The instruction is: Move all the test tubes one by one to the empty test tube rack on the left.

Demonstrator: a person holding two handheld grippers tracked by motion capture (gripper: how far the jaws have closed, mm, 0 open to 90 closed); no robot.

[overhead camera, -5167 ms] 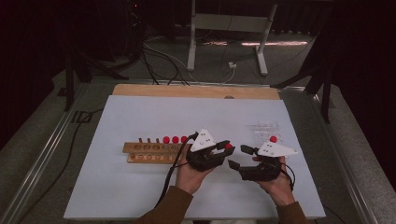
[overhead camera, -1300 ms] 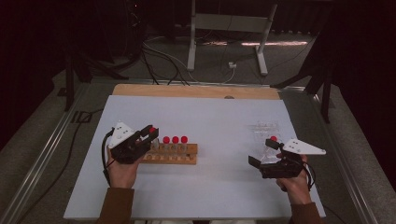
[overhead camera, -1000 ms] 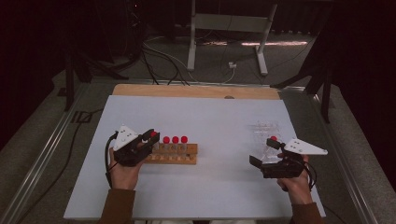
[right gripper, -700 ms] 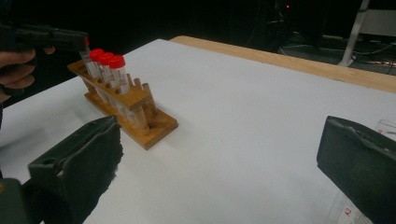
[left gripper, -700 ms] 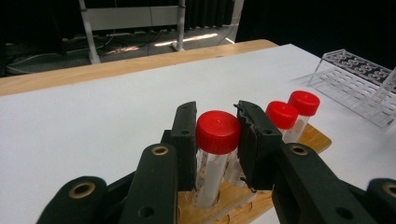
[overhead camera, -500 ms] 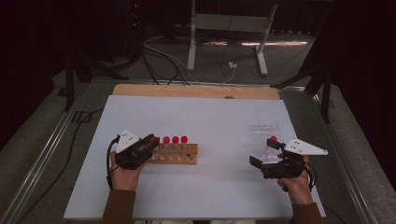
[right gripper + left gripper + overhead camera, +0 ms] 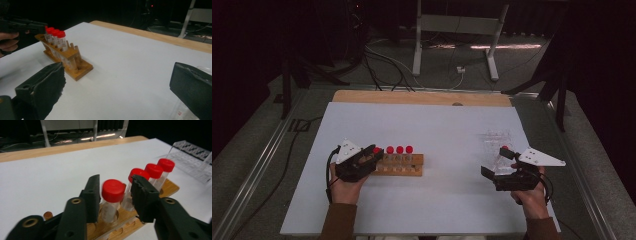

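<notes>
A wooden rack (image 7: 404,170) (image 7: 170,186) (image 7: 80,67) lies left of the table's middle. Three red-capped tubes (image 7: 399,150) (image 7: 155,171) (image 7: 56,33) stand in it. A further red-capped tube (image 7: 376,150) (image 7: 113,191) stands upright in a hole at its left end. My left gripper (image 7: 374,153) (image 7: 115,178) straddles that tube. Its jaws have just been opening, and a gap shows on each side of the cap. My right gripper (image 7: 496,162) (image 7: 117,72) sits open at the right with nothing between its jaws.
A clear plastic rack (image 7: 497,140) (image 7: 192,157) stands just beyond the right gripper, and a red cap (image 7: 504,148) shows at its near side. A wooden strip (image 7: 422,97) edges the white table top at the back. Cables trail over the floor behind.
The left gripper has shifted right and lowered onto the rack's left end, where a red cap now stands beside the other three. The right gripper has stayed put.
</notes>
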